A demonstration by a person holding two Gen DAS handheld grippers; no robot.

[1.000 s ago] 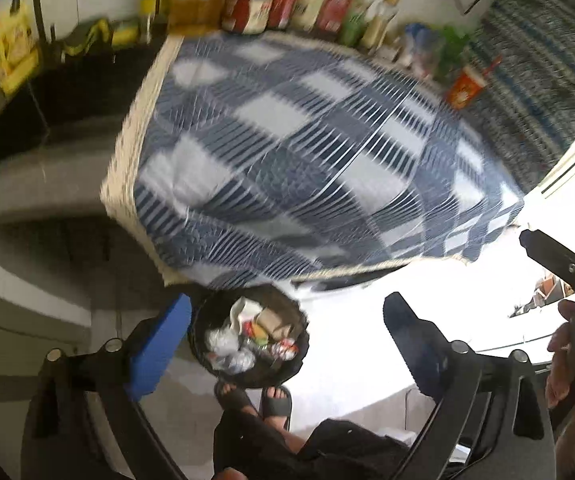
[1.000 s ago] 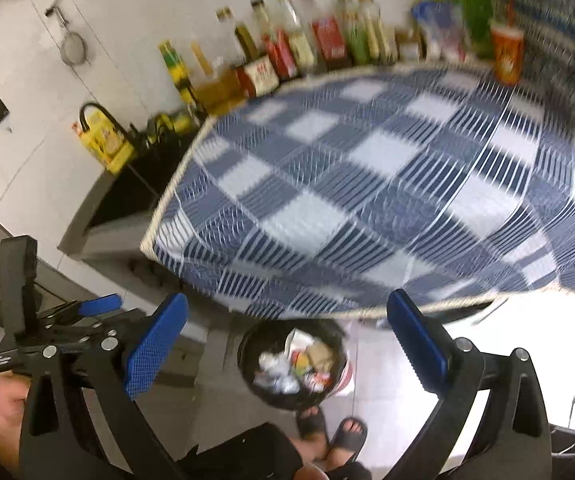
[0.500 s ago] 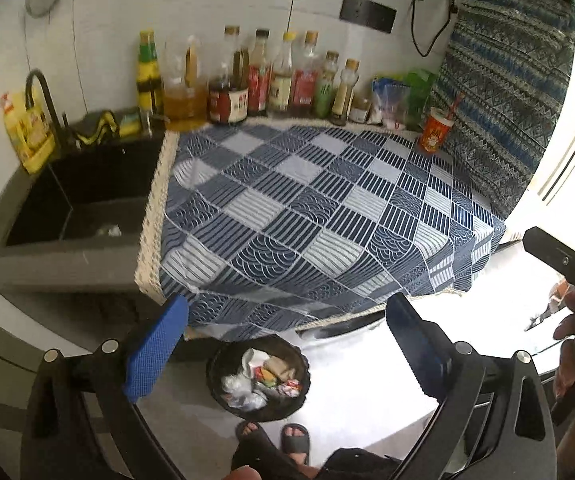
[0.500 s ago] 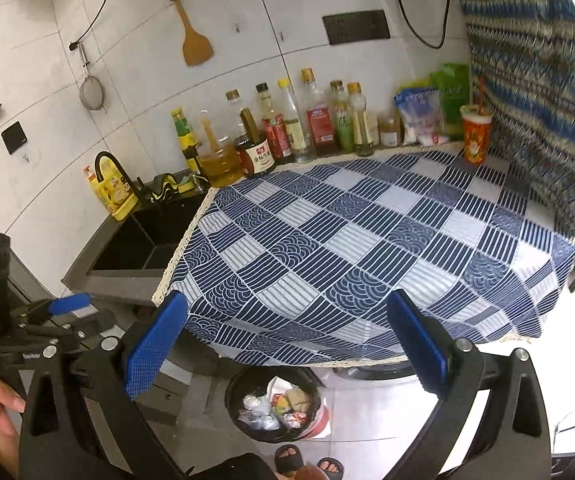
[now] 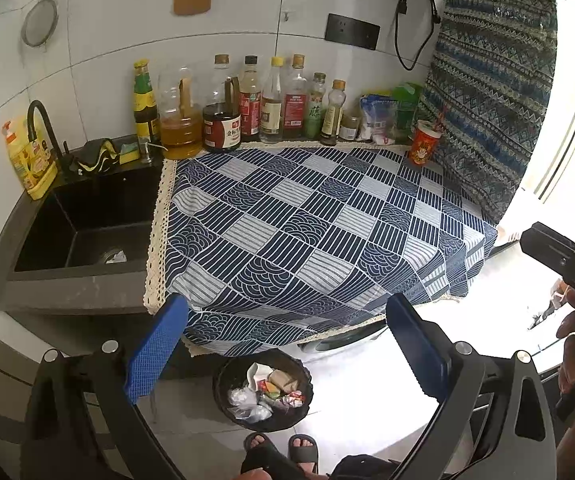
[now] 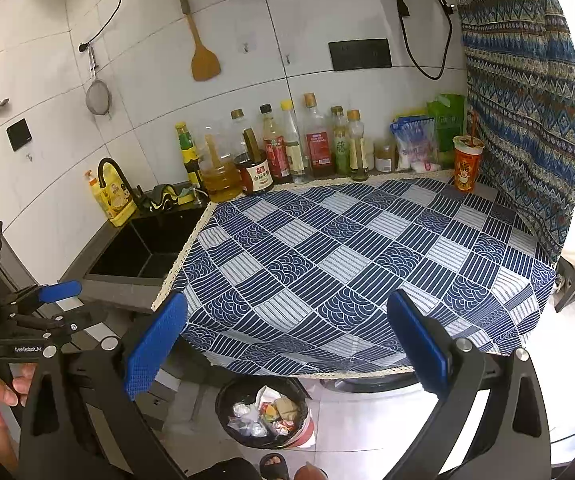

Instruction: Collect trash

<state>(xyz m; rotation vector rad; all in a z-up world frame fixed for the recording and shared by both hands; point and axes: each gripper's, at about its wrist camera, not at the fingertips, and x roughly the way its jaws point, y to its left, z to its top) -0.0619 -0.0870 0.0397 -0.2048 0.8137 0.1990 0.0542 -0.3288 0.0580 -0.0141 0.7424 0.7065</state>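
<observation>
A black round trash bin (image 5: 263, 390) stands on the floor below the counter's front edge, filled with crumpled wrappers and plastic; it also shows in the right wrist view (image 6: 262, 412). My left gripper (image 5: 287, 348) is open and empty, held above the bin and in front of the counter. My right gripper (image 6: 285, 346) is open and empty at the same height. A red paper cup with a straw (image 5: 424, 147) stands at the counter's back right, also seen in the right wrist view (image 6: 466, 168). No loose trash shows on the blue checked cloth (image 5: 319, 232).
A row of sauce and oil bottles (image 5: 247, 108) lines the back wall, with food bags (image 5: 383, 118) beside them. A black sink (image 5: 87, 224) with a faucet and a yellow soap bottle (image 5: 31, 160) lies to the left. A patterned curtain (image 5: 495, 92) hangs on the right. My sandalled feet (image 5: 283, 450) stand by the bin.
Both grippers have risen and tilted up from facing down at the bin, so the whole counter and back wall now show. Both stayed open and empty.
</observation>
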